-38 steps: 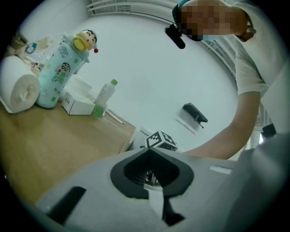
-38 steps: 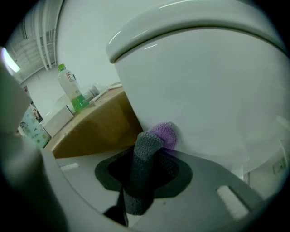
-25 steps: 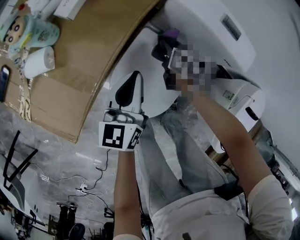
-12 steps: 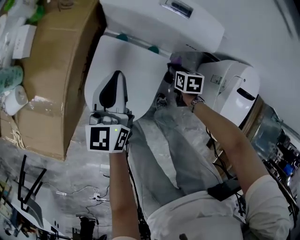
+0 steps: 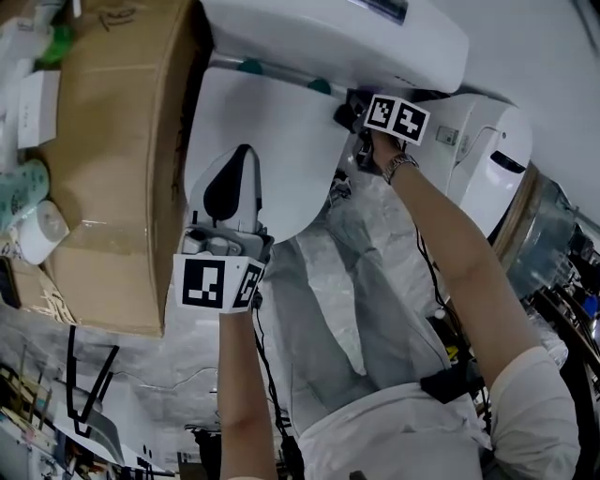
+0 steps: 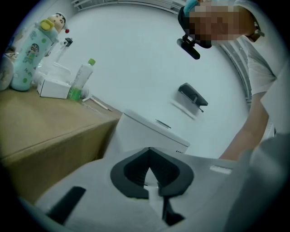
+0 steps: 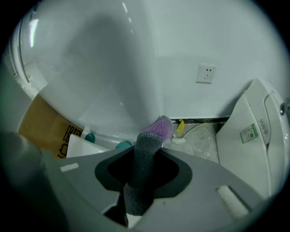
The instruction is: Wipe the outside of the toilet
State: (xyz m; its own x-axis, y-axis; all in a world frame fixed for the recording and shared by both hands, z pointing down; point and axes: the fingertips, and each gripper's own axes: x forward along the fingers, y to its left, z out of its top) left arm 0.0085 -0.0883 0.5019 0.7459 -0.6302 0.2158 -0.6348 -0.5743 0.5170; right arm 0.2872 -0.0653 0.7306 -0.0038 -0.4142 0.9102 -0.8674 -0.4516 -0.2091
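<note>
The white toilet shows in the head view with its lid shut and its tank above. My right gripper is at the toilet's right side, just under the tank, shut on a grey cloth with a purple end. The purple end lies against the curved white tank. My left gripper hovers over the lid's front with its jaws together and nothing in them.
A cardboard box stands tight against the toilet's left, with bottles and a small white box on top. A white appliance stands at the right. A brush lies on the floor by the wall, under a socket.
My right gripper with the cloth has moved up along the toilet's right side toward the tank. The left gripper has stayed over the lid.
</note>
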